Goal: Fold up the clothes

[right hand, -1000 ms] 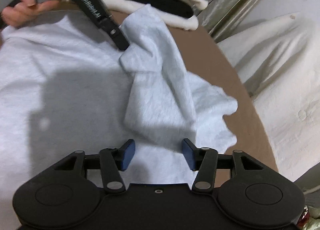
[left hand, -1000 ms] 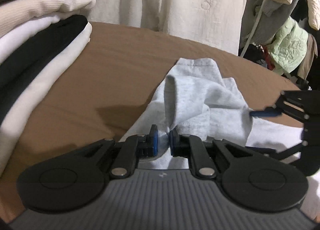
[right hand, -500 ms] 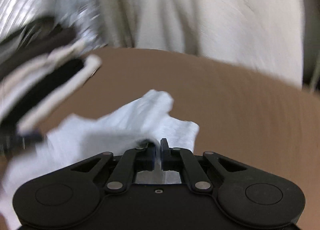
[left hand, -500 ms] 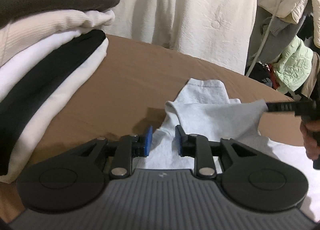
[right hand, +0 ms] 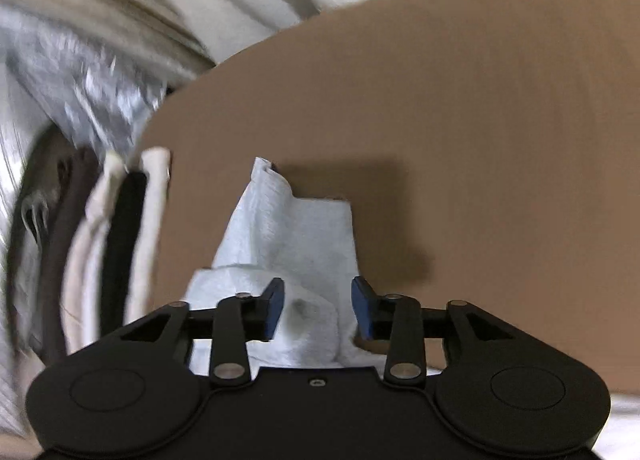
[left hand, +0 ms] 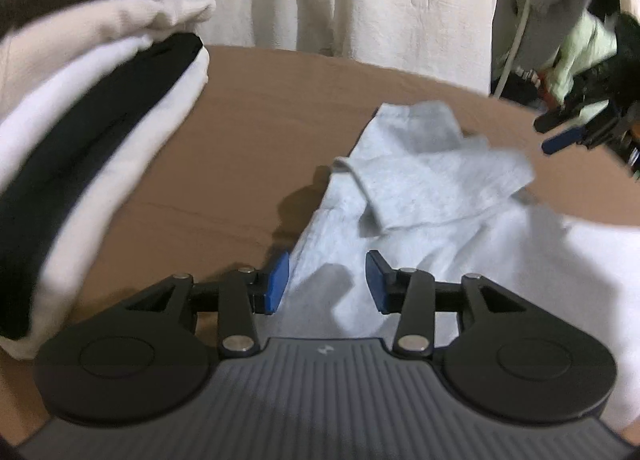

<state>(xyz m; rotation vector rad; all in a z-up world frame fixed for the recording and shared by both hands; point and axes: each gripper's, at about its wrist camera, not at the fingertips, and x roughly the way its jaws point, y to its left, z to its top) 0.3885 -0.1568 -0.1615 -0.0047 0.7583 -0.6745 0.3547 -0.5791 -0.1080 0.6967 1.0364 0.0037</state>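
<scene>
A light grey garment (left hand: 420, 184) lies rumpled on the brown table (left hand: 260, 120), one sleeve folded back across it. My left gripper (left hand: 326, 280) hovers over its near edge. Its jaws are opening and the blue pads (left hand: 276, 280) stand clear of the cloth that lies under the gap. In the right wrist view the same garment (right hand: 296, 228) runs from under my right gripper (right hand: 318, 306). That gripper's jaws are opening too, with cloth bunched between the pads but not pressed. The right gripper (left hand: 560, 132) also shows blurred at the right of the left wrist view, above the table.
A tall stack of folded clothes (left hand: 80, 140) in white, black, cream and dark brown stands at the table's left, also seen in the right wrist view (right hand: 120, 240). Pale hanging garments (left hand: 360, 0) crowd behind the table's far edge. Bare table (right hand: 480, 140) stretches to the right.
My left gripper let go of the pinched fold and opened. My right gripper shut on the sleeve, swung it across to the right while rolling, and has now opened off it.
</scene>
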